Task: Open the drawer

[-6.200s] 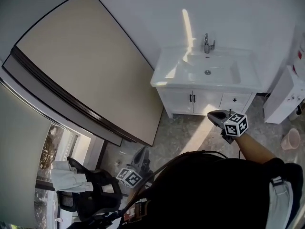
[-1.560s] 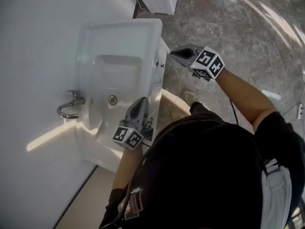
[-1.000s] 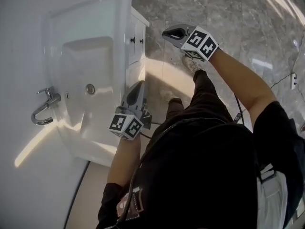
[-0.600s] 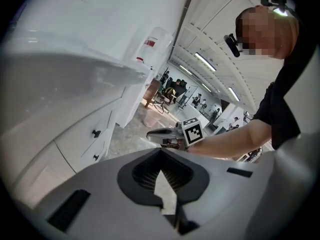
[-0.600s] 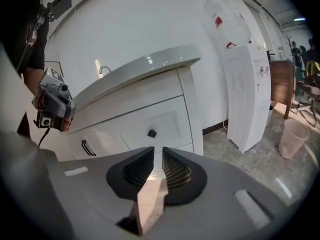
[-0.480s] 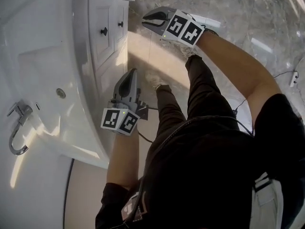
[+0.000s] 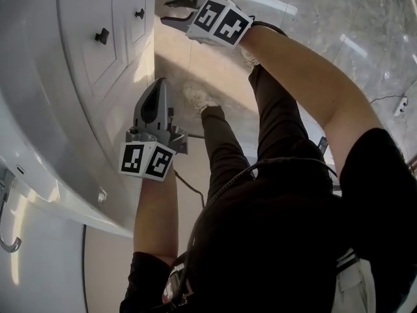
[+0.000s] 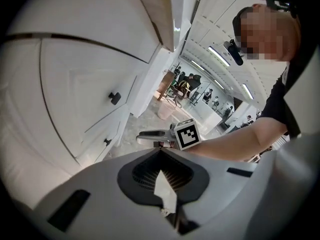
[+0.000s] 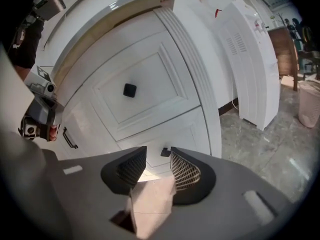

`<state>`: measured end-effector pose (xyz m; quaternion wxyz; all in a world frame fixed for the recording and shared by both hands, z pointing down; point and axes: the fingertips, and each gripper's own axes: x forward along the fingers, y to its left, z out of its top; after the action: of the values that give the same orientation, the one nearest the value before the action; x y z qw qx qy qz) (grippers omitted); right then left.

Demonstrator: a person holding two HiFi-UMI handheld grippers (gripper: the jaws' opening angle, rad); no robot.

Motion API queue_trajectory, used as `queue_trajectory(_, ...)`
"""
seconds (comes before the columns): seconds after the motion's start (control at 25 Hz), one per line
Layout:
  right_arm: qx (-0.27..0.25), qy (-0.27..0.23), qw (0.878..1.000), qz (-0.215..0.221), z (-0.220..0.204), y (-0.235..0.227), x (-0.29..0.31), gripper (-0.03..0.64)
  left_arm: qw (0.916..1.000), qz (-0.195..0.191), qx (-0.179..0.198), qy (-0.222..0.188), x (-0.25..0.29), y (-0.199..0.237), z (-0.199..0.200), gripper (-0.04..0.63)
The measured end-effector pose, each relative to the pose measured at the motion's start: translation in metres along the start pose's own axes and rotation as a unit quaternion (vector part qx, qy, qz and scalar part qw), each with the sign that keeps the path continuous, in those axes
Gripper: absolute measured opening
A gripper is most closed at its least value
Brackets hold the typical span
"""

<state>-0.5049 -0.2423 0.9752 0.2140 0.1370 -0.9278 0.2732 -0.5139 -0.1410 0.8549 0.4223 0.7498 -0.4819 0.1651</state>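
- White painted wood fills the left of the head view: a vanity cabinet (image 7: 78,109) with panelled fronts, seen from steeply above.
- At the cabinet's end, two drawers sit one above the other, the upper drawer (image 9: 150,74) over the lower drawer (image 9: 175,129). Each carries a small black knob, and both fronts lie flush with the frame (neither is pulled out).
- Your right tongs (image 9: 158,151) are spread and have just been opening. The lower drawer's knob (image 9: 165,152) shows in the gap just ahead of their tips, but the pads do not press on it and nothing is pinched.
- In the head view those tongs point sideways at the cabinet front, close beside that same knob and near the floor.
- Your left tongs (image 8: 160,150) are pressed together with nothing between them. They hang beside the cabinet front, well apart from both knobs, with your right arm reaching past them.
- Grey marbled floor (image 7: 313,18) spreads out to the right of the cabinet, with your legs and shoes over it.
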Motion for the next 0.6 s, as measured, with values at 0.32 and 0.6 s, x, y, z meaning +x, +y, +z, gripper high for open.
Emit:
queue_trajectory(0.32,0.042,-0.004,0.999,0.022,-0.035,-0.019,0.071,0.16,0.9987,0.045,0.024,0.009,0.029,0.055,-0.036,-0.009)
queue_trajectory(0.6,0.072,-0.004,0.997,0.038,-0.041,-0.031,0.108,0.16,0.9979,0.058,0.025,0.014,0.039,0.078,-0.056,-0.009)
